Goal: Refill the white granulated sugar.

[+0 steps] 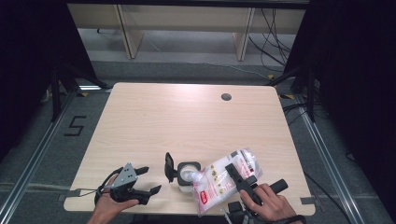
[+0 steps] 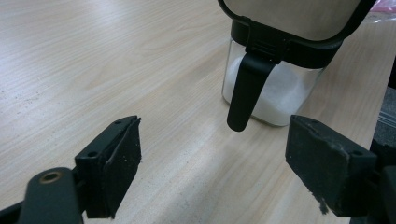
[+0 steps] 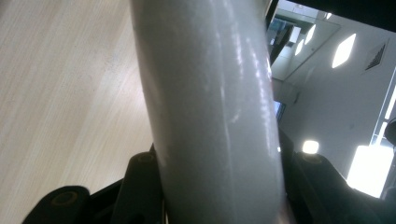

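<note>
High view, work: the right gripper (image 1: 243, 179) tilts a bag (image 1: 223, 179) of white grains, its low corner at the mouth of the jar (image 1: 189, 176) near the worktop's (image 1: 187, 121) front edge.
High view, lid: the jar's hinged lid (image 1: 169, 167) stands open on the side towards the left gripper (image 1: 148, 179), clear of the pour.
High view, left gripper: jaws released, parked just beside the jar and apart from it.
High view, surroundings: a round hole (image 1: 226, 97) sits far back in the worktop; the floor bears a mark "5" (image 1: 74, 126). Neither interferes.
Left gripper view, jar: glass wall with white grains at the bottom, so it looks only part filled; a black latch (image 2: 246, 91) hangs down its side.
Left gripper view, jaws: spread wide with bare worktop between them.
Right gripper view, bag: the jaws are clenched on the pale, glossy bag, which bulges up between them.
Advice: I judge that a slow tilt with the corner kept over the mouth suits best. The left gripper could steady the jar.
Risk: grains spilling past the rim, or the bag nudging the jar.
</note>
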`<state>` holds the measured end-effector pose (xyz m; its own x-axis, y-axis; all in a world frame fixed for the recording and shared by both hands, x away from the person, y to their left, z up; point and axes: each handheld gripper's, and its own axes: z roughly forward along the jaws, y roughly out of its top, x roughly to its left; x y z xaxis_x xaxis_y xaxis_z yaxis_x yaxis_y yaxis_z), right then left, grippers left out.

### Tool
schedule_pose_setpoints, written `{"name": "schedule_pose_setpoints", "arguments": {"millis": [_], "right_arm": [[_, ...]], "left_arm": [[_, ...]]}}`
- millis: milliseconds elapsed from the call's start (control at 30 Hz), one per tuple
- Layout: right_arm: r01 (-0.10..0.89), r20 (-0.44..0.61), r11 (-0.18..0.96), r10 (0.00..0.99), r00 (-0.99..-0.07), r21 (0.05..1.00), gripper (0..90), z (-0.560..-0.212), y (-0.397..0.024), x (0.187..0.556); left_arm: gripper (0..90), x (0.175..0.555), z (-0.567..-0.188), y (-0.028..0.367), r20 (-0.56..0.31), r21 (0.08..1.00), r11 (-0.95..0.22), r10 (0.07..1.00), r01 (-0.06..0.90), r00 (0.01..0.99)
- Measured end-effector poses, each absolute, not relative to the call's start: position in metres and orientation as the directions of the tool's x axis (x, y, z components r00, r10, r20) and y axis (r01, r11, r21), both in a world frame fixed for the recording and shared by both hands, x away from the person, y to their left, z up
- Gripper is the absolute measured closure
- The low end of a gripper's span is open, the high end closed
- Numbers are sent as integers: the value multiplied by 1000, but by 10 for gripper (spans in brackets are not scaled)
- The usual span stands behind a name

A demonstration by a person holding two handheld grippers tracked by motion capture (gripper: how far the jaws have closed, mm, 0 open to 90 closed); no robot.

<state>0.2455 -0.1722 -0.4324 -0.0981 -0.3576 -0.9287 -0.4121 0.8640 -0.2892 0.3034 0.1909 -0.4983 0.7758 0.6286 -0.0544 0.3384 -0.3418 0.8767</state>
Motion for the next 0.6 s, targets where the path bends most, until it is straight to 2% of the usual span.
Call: {"name": "schedule_pose_setpoints", "arguments": {"millis": [33,233,300,600], "right_arm": [[-398,-936,879,-334,-115,-265,617,-434,-174,244],[-403,-928,866,-361,-93,-296,619,-431,-175,242],[-395,-938,879,-332,-103,-268,619,-432,-175,241],[-394,-936,878,-336,-105,-271,620,-430,-177,241]], "left_arm": [[177,303,-499,191,-53,877,-343,626,336,778],[177,303,-499,191,-45,875,-351,627,333,778],[177,304,-498,192,-40,878,-353,619,324,785],[176,304,-499,191,-45,880,-349,617,324,786]]}}
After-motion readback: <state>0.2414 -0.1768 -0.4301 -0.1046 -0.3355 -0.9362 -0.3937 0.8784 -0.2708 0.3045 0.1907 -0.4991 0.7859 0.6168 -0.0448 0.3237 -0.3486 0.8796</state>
